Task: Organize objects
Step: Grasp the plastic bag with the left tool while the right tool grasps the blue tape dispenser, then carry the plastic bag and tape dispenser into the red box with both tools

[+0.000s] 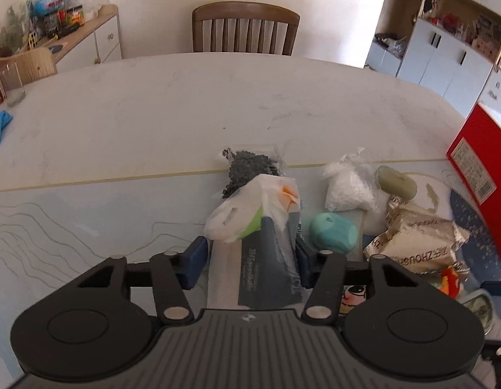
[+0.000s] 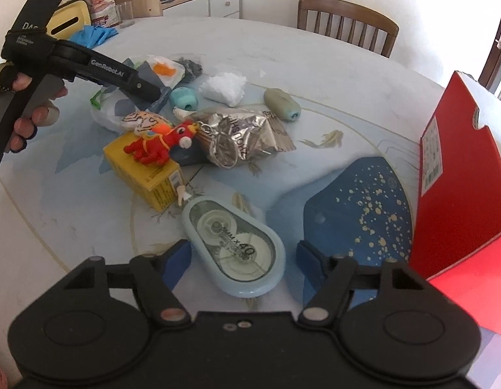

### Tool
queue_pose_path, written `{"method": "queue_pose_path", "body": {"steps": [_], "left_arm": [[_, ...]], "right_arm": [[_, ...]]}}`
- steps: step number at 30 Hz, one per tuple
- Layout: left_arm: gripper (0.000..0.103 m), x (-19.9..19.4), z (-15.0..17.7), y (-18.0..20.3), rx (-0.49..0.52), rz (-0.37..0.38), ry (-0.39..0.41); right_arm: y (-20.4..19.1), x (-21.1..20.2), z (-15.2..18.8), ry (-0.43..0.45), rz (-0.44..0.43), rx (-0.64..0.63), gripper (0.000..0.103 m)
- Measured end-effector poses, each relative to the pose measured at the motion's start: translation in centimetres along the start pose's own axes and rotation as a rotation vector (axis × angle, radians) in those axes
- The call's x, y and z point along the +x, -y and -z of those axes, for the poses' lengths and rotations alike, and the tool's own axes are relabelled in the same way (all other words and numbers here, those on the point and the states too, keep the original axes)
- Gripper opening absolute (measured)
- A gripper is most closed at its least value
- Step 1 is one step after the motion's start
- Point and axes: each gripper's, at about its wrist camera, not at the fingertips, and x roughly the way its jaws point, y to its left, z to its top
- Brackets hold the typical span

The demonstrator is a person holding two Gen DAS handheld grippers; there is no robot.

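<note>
Across the pale table, clutter is crowding a red box, yellow carton and foil packet. Right gripper is straddling the tape dispenser, pads apart from it; left gripper is pinching a grey packet.

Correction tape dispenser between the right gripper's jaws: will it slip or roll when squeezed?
The correction tape dispenser lies flat, so rolling seems unlikely. Its smooth, rounded teardrop shell could let it squirt out between the right gripper pads. It looks like rigid, probably light plastic.
</note>
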Motion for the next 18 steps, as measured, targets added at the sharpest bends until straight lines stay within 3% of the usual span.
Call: {"method": "queue_pose_path", "body": {"steps": [7,18], "left_arm": [[0.037,-0.6,-0.1,0.3,0.027,-0.014,0.004],[0.035,-3.4,0.6,0.2,-0.005,-0.028,0.027]], "right_arm": [[-0.2,-0.2,0.1,0.007,0.016,0.006,0.06],[1.2,-2.2,1.7,0.022,0.042,0.092,0.059]]}}
